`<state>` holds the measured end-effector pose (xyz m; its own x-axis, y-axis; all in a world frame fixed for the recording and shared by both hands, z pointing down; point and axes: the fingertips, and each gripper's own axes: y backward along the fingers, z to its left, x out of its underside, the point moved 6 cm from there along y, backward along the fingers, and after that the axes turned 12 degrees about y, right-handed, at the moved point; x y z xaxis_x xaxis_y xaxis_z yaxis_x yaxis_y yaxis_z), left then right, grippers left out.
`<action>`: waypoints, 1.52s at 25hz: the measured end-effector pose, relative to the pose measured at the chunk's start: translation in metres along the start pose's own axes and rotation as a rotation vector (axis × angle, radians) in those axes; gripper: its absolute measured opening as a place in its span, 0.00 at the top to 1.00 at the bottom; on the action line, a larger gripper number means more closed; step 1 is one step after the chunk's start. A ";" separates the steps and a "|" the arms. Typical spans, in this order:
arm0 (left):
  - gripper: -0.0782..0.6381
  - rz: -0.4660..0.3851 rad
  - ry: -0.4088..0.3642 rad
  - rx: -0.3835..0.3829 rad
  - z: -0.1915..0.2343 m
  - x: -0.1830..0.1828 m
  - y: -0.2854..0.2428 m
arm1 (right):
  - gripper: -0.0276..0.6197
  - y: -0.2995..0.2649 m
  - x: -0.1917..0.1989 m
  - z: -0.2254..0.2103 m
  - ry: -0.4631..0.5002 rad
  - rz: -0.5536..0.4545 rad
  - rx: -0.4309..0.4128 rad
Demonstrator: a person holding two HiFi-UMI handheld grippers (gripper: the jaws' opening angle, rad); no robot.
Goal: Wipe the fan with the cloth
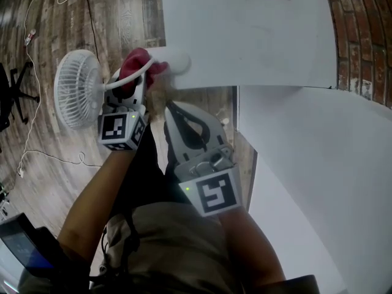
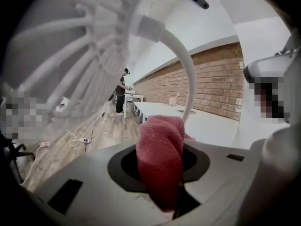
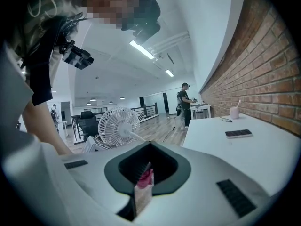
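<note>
The white table (image 1: 257, 35) ends at its near edge, and past it the fan (image 1: 76, 87) hangs over open floor (image 1: 49, 17). My left tool (image 1: 133, 81) is clamped on the red cloth (image 1: 139, 63) against the fan's neck. My right tool (image 1: 171, 110) is closed, just beside.

Overhead plus gripper views, shared fan (image 1: 76, 97)

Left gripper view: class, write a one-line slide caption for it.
Left gripper holds a red cloth beside the curved stem of the white fan.
</note>
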<state>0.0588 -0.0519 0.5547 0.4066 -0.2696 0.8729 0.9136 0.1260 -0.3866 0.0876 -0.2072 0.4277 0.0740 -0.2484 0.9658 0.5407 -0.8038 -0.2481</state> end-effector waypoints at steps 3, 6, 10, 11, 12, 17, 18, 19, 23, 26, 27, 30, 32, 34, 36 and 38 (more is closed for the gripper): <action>0.70 0.017 -0.004 -0.032 0.014 0.005 0.006 | 0.96 0.001 0.000 0.005 0.006 0.001 -0.002; 0.70 -0.005 0.003 -0.009 0.011 0.005 0.014 | 0.96 0.004 0.001 0.007 0.008 0.009 0.004; 0.70 -0.049 0.073 0.044 -0.006 -0.007 0.015 | 0.96 0.005 0.000 0.009 0.016 0.008 0.007; 0.70 -0.048 0.080 0.043 -0.009 -0.010 0.013 | 0.96 0.006 -0.001 0.008 0.016 0.007 0.008; 0.70 -0.040 0.071 0.034 -0.010 -0.011 0.009 | 0.96 0.006 -0.001 0.008 0.016 0.006 0.010; 0.69 0.021 0.049 -0.043 0.009 0.005 0.004 | 0.96 0.011 -0.003 0.014 0.010 -0.017 0.019; 0.70 0.026 0.042 -0.050 0.012 0.006 0.008 | 0.96 0.011 -0.005 0.015 0.016 -0.028 0.021; 0.70 0.031 0.041 -0.050 0.014 0.008 0.012 | 0.96 0.011 -0.006 0.015 0.021 -0.034 0.020; 0.71 0.014 0.095 0.011 0.004 0.012 0.036 | 0.96 0.009 -0.008 0.016 0.011 -0.050 0.025; 0.71 -0.040 0.059 0.079 -0.014 0.004 0.053 | 0.86 0.000 -0.006 0.020 -0.025 -0.039 -0.004; 0.71 -0.053 0.047 0.091 -0.020 0.000 0.058 | 0.78 -0.003 -0.004 0.023 -0.049 -0.020 -0.030; 0.71 -0.094 0.004 0.130 -0.044 -0.019 0.069 | 0.46 -0.012 0.001 0.035 -0.109 0.018 -0.113; 0.71 -0.127 -0.029 0.171 -0.062 -0.033 0.074 | 0.39 -0.016 -0.002 0.040 -0.106 0.015 -0.129; 0.70 -0.163 -0.061 0.195 -0.073 -0.046 0.081 | 0.35 -0.020 -0.007 0.041 -0.092 0.006 -0.126; 0.70 -0.189 -0.092 0.202 -0.079 -0.057 0.091 | 0.34 -0.022 -0.015 0.039 -0.077 0.002 -0.128; 0.71 -0.196 -0.112 0.194 -0.082 -0.067 0.102 | 0.34 -0.022 -0.028 0.040 -0.042 0.004 -0.147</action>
<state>0.1249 -0.0992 0.4326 0.2091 -0.2015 0.9569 0.9521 0.2653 -0.1522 0.1070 -0.1608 0.4089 0.1119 -0.2312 0.9664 0.4122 -0.8741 -0.2569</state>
